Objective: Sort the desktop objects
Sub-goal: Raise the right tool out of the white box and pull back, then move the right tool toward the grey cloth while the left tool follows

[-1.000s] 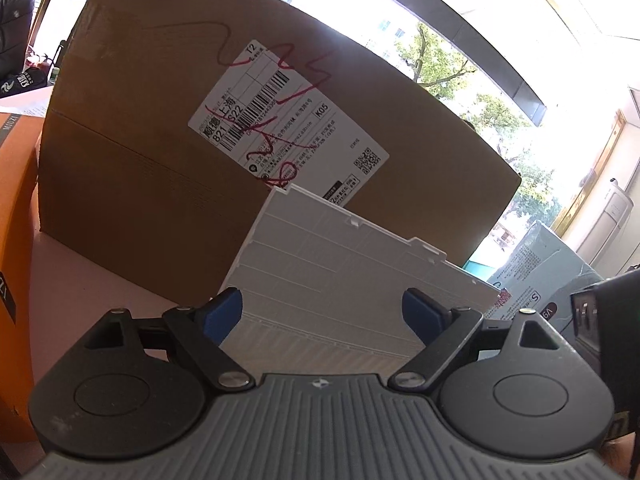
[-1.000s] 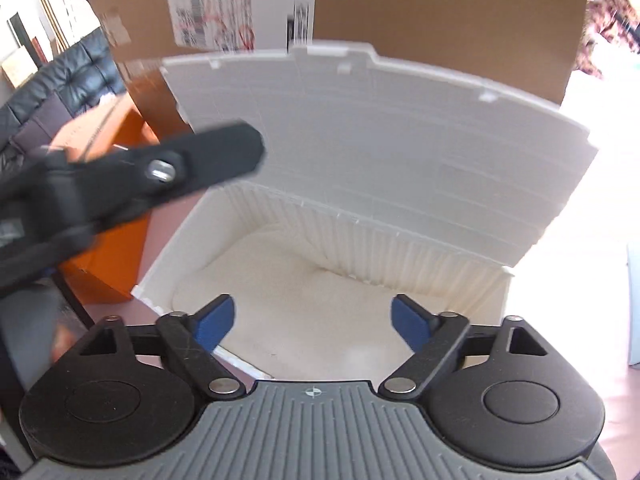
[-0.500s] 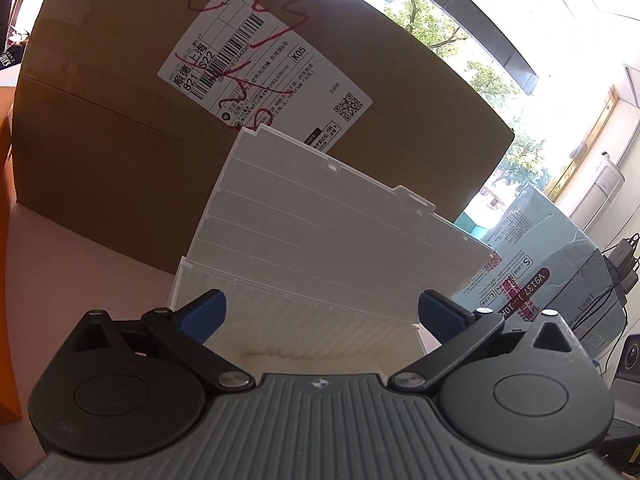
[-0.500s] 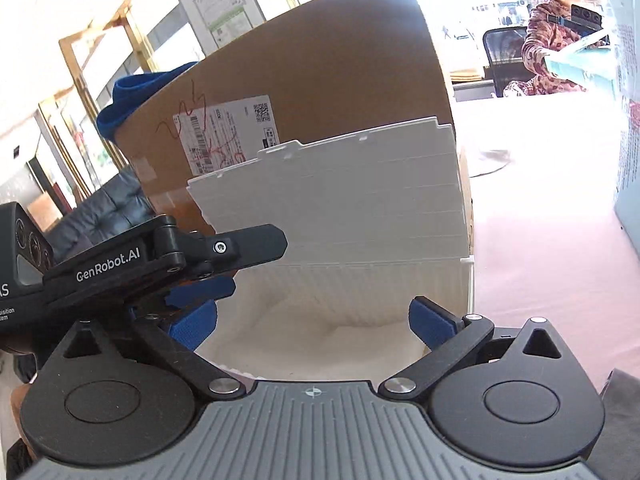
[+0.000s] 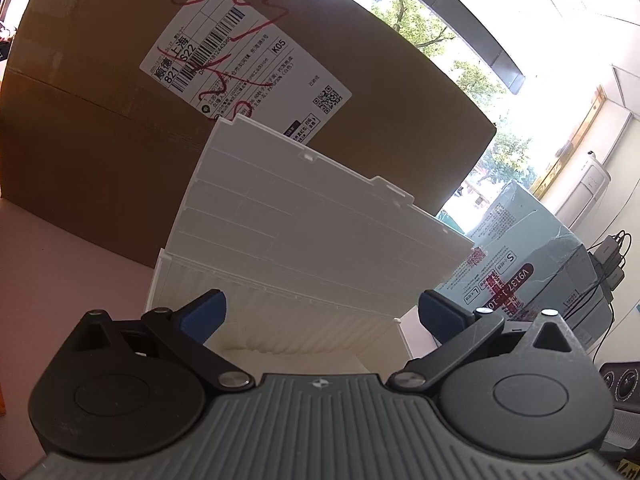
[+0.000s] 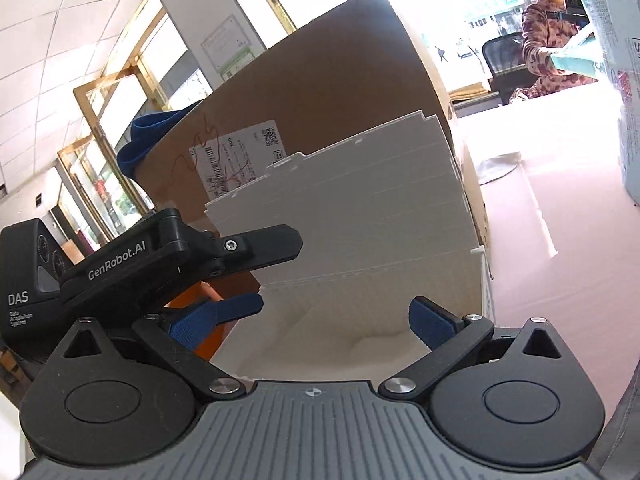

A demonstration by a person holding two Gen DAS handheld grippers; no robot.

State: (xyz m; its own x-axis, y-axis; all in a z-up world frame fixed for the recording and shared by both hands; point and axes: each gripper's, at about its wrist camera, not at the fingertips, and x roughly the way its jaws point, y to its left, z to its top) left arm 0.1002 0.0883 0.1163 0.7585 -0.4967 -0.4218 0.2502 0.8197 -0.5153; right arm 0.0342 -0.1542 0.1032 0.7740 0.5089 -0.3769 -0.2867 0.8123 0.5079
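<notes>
Both my left tongs [image 5: 322,314] and right tongs [image 6: 336,318] spread wide, empty, facing open white storage box [image 5: 304,216]; lid rests against cardboard carton [image 5: 100,120].

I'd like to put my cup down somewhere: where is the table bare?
Bare pink table lies right of the open white box, and a patch lies left of it, before the cardboard carton. Behind the white box it is crowded.

i count one white box [image 5: 304,240] with one lid. there is one big brown box [image 5: 100,120] with one sticker [image 5: 244,60] on it. i see one pale blue box [image 5: 516,256], one blue cloth [image 6: 140,140] and one person [image 6: 548,40]. i have two grippers.
</notes>
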